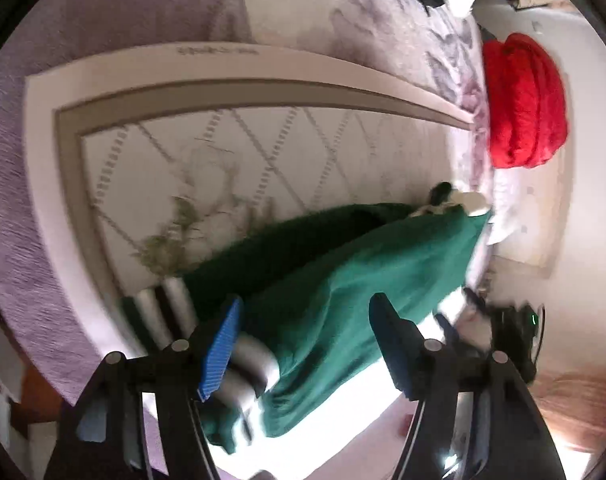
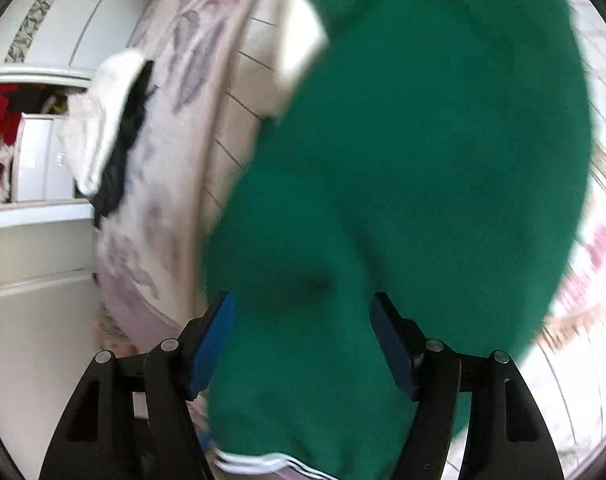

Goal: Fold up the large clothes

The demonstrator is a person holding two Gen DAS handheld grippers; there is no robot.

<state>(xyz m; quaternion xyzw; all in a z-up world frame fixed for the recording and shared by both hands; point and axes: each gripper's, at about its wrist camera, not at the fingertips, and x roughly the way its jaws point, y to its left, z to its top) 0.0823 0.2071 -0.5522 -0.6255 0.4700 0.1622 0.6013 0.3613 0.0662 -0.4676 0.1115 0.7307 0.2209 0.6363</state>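
Note:
A large green garment (image 1: 343, 264) with white stripes (image 1: 171, 304) lies in a long heap on a pale mat with a diamond pattern (image 1: 263, 148). My left gripper (image 1: 307, 344) hangs over its near end, jaws apart, with cloth under the gap and neither blue pad pressing on it. In the right wrist view the same green garment (image 2: 403, 160) fills most of the picture, its striped edge (image 2: 263, 462) at the bottom. My right gripper (image 2: 303, 340) stands open just above it, the fabric bulging up between the pads. Both views are blurred.
A red bundle (image 1: 523, 100) sits at the far right past the mat. The mauve floral cover (image 2: 171, 80) carries a white and black pile of clothes (image 2: 111, 128). White cabinet fronts (image 2: 35, 260) stand to the left. A black device with a green light (image 1: 515, 332) is at the garment's right.

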